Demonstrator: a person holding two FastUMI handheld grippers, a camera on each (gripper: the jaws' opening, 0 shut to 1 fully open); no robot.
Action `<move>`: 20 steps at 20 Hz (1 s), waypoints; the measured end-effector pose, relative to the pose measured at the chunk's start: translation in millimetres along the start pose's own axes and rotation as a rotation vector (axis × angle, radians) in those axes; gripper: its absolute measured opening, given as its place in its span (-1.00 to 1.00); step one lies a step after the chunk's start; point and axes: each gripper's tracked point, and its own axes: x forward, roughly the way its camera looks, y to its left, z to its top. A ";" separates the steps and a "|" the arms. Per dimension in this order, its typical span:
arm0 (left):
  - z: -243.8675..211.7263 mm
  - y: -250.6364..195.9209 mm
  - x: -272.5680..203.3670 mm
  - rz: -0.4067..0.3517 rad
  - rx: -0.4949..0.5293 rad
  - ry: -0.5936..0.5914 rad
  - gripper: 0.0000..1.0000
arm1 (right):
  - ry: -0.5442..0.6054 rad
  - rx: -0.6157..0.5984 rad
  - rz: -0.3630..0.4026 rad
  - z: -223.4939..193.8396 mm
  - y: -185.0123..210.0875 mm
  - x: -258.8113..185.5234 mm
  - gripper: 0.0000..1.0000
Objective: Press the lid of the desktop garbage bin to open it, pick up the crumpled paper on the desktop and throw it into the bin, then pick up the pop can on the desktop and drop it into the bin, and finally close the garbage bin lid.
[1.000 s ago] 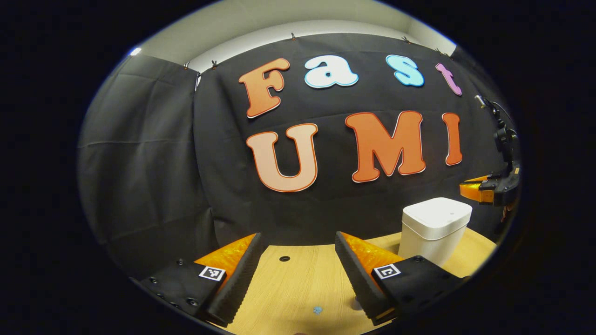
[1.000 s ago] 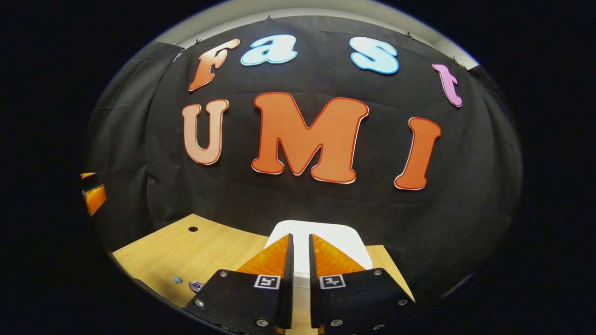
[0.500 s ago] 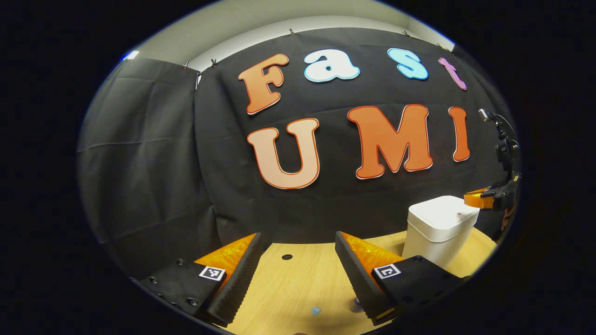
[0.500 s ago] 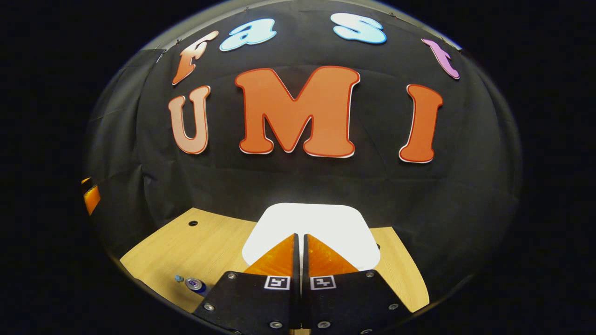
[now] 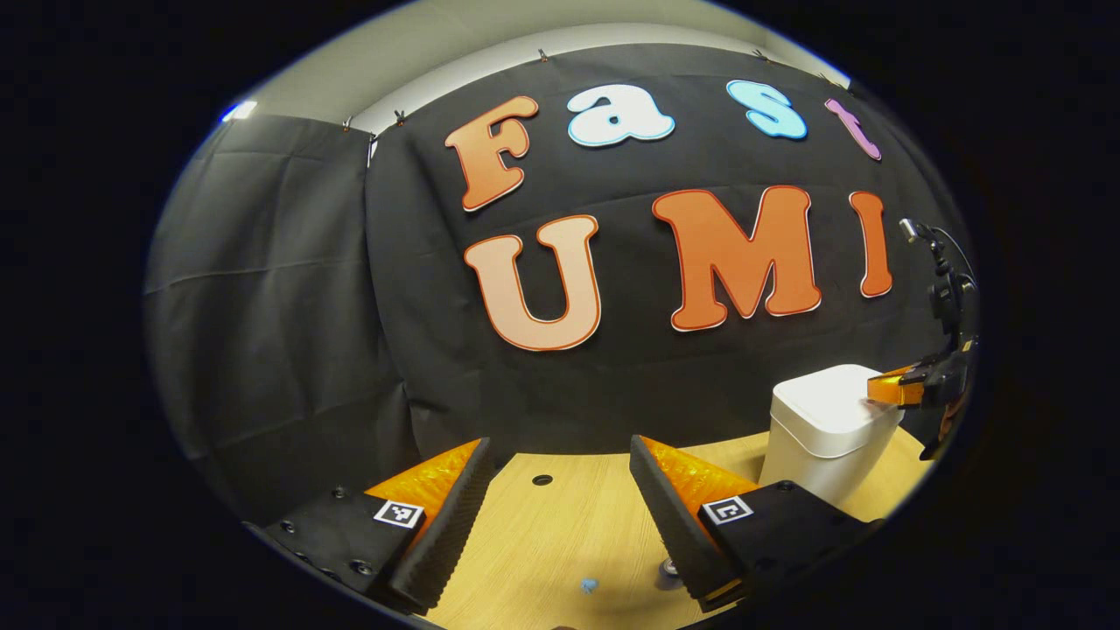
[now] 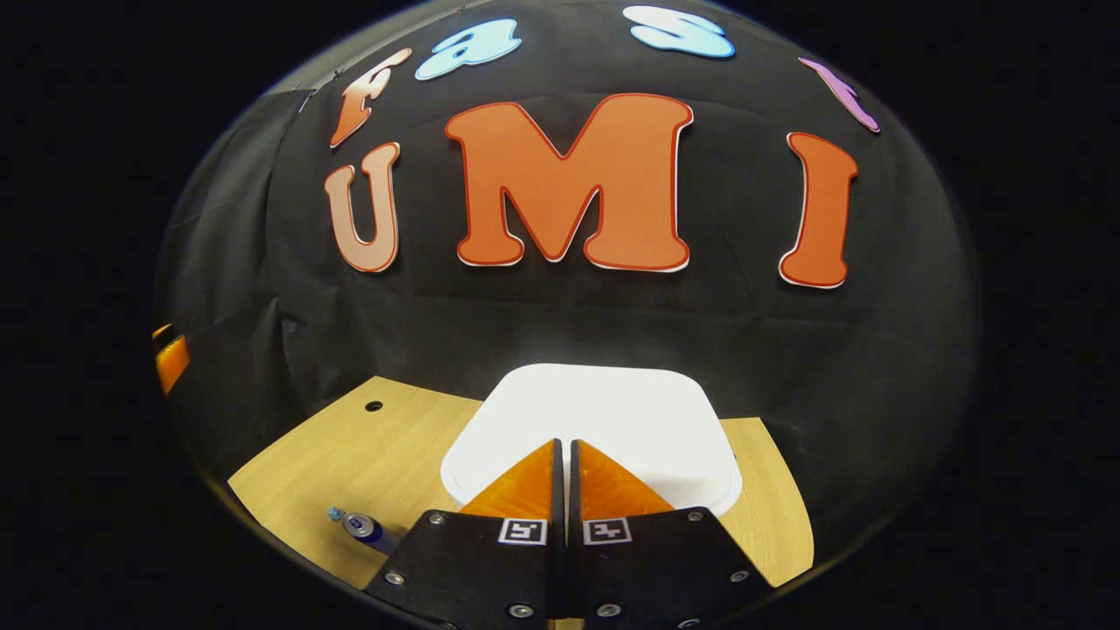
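The white desktop bin (image 5: 827,433) stands at the right with its lid (image 6: 595,411) down. My right gripper (image 6: 563,443) is shut with nothing between its fingers, and its tips sit low over the near part of the lid. In the left gripper view the right gripper (image 5: 879,388) appears to touch the lid's top. My left gripper (image 5: 560,446) hangs open above the table, holding nothing. The pop can (image 6: 363,527) lies on the table left of the bin, and its end (image 5: 669,569) shows beside a left finger. A small blue scrap of paper (image 5: 584,584) lies near the can.
The wooden table (image 6: 350,464) has a round cable hole (image 5: 542,479) near the back. The black cloth wall hangs close behind the bin. In the right gripper view the left gripper (image 6: 171,359) shows at the far left.
My right gripper has come down and forward onto the bin lid, and the slit between its fingers has shut. The left gripper has barely moved.
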 end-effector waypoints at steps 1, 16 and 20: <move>-0.1 -0.4 -0.1 0.002 0.002 0.004 0.99 | 0.007 -0.004 0.004 -3.7 -0.8 2.6 -0.99; -21.6 -36.4 -0.5 0.005 0.006 0.097 1.00 | 0.068 0.018 0.059 -13.8 -1.9 12.6 -0.98; -21.4 -40.4 -5.0 -0.005 0.001 0.093 1.00 | 0.016 -0.034 0.064 -4.3 -2.7 9.1 -0.98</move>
